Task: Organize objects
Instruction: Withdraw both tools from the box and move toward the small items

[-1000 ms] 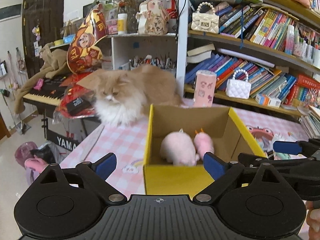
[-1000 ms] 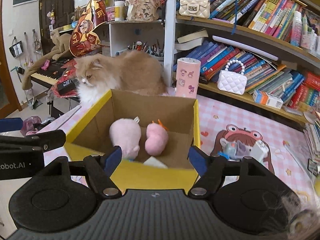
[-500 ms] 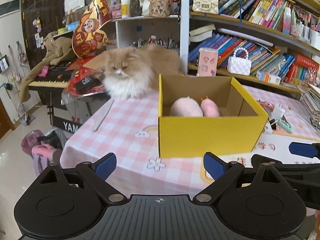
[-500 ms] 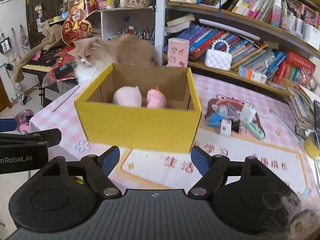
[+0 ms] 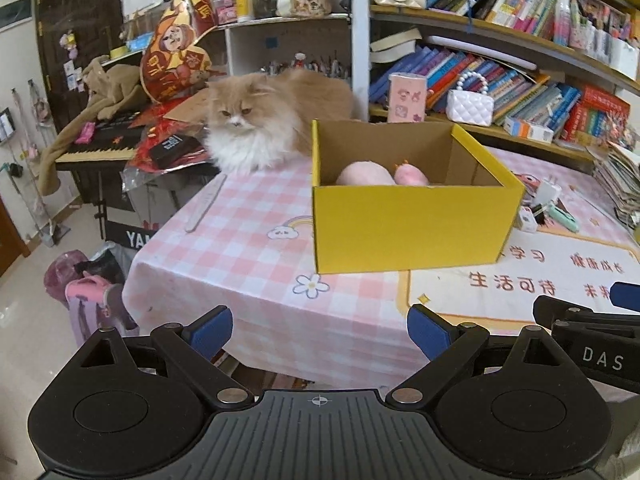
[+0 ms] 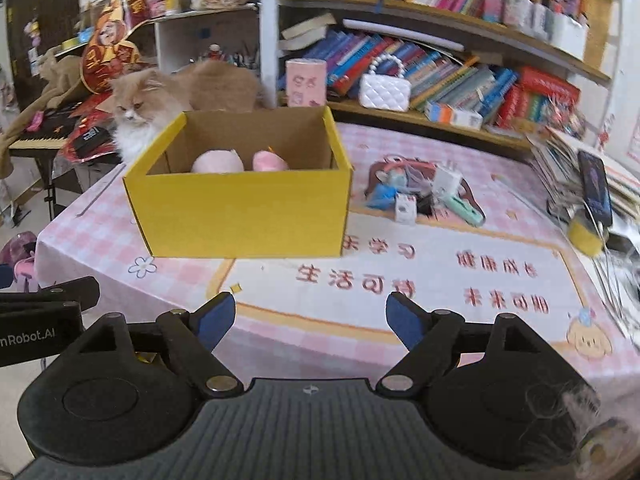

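Step in hand, by judgement: between picks. Open yellow cardboard box [image 6: 244, 208] near tablecloth's left edge, two pink plush toys [image 6: 218, 162] inside.

Left gripper [image 5: 320, 330]: fingers wide, nothing between, hanging off tablecloth's near edge.

Right gripper [image 6: 310, 318]: jaws opening, nothing between, over near edge.

Loose clutter pile, white charger, mint-green tool, small white cube [image 6: 424, 196], toward far right of tablecloth, just beside box.

Next move likely: right gripper reaches to pile, picks one small piece, avoids fluffy orange-white cat [image 5: 256, 132] at far left corner.
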`<state>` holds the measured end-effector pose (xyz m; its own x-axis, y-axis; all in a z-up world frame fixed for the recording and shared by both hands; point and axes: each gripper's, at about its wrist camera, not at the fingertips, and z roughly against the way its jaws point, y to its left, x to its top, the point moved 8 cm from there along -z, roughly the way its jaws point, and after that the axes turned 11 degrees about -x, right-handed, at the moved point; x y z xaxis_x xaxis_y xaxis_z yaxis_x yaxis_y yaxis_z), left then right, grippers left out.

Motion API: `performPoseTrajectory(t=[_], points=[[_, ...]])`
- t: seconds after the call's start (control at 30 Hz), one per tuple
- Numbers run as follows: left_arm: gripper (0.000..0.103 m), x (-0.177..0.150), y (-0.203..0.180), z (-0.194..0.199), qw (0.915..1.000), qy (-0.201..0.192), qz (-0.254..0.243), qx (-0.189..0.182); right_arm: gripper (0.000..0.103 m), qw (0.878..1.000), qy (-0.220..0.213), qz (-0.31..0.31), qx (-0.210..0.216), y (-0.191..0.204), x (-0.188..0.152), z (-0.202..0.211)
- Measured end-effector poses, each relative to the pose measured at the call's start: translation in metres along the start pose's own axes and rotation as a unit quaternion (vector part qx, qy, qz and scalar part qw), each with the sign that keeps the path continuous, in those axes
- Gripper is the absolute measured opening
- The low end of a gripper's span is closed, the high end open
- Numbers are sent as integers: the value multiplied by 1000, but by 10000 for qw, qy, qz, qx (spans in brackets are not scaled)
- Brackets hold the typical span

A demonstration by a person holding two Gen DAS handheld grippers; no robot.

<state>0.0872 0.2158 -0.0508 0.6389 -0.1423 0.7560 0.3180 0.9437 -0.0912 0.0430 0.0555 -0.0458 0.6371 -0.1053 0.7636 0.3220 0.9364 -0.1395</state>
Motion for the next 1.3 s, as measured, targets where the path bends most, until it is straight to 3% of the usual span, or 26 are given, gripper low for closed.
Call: performPoseTrajectory(t=[0.7,1.3], points=[[96,3,-67,-28,9935,299,-589,-930,86,9952,294,-406,-837,-57,-23,2],[96,21,-179,-89,9852,636,-832,-1360,86,9873,716,-669,-1250,-164,-20,-51]])
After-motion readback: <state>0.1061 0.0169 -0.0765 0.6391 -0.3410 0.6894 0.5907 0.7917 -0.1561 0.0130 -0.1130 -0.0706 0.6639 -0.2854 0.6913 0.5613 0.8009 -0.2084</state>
